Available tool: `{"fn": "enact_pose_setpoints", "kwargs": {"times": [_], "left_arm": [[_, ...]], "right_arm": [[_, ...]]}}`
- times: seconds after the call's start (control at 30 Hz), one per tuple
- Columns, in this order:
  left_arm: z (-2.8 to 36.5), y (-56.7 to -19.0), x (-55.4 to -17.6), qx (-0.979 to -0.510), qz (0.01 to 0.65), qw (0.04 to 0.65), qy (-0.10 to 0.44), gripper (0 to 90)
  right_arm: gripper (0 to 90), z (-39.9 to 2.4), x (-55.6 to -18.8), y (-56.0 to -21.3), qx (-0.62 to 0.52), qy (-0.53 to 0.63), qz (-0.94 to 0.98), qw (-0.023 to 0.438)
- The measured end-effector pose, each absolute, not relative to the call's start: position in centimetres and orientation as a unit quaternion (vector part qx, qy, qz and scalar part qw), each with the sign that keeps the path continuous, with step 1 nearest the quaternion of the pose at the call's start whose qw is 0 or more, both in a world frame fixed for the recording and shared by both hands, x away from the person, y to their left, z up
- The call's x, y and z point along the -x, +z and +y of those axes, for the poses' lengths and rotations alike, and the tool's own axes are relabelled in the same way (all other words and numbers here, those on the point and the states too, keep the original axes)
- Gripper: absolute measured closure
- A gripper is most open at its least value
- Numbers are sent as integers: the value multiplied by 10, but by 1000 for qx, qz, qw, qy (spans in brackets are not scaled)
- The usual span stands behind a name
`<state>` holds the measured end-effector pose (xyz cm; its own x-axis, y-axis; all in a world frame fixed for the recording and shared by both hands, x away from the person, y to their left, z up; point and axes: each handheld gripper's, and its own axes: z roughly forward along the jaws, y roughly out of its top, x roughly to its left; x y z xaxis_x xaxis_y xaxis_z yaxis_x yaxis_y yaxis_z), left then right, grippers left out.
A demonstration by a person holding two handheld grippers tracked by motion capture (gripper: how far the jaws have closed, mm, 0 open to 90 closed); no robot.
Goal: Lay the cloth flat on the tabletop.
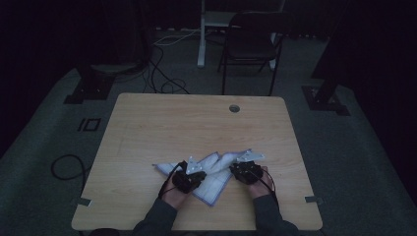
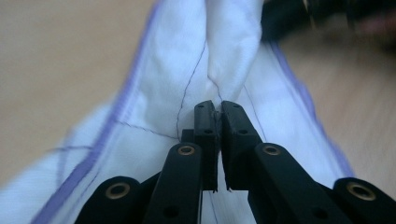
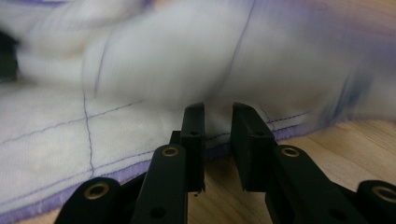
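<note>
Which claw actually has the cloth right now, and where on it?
The left claw is shut on a raised fold in the cloth. The right claw is open at its purple hem, holding nothing.

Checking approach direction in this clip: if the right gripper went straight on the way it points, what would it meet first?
The white cloth. The right gripper is open, its jaws aimed at the cloth's purple hemmed edge just ahead on the table. Depth is blurred, but nothing lies between.

The high view is very dim and grainy; the room behind is almost black, and only the wooden surface (image 1: 196,128) gets weak light. Both gripper views are brighter and soft. Beyond the left claw (image 2: 217,112) the far background is blurred. Above the right claw (image 3: 218,116) the white cloth (image 3: 154,70) smears.
</note>
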<state>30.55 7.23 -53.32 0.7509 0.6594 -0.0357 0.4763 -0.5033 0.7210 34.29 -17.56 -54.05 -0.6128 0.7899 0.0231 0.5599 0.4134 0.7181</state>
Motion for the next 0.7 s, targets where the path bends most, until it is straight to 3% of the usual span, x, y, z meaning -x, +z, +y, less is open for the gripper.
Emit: {"fn": "enact_pose_setpoints", "kwargs": {"times": [0.23, 0.5, 0.7], "left_arm": [[72, -527, -298, -860, 317, 383, 111, 730], [77, -497, -309, -843, 313, 413, 148, 610], [80, -491, -335, -833, 330, 413, 162, 591]], "right_arm": [[758, -176, -343, -541, -408, 357, 824, 163], [758, -176, -342, -541, -408, 358, 823, 165], [757, -177, -342, -542, -409, 360, 822, 164]]}}
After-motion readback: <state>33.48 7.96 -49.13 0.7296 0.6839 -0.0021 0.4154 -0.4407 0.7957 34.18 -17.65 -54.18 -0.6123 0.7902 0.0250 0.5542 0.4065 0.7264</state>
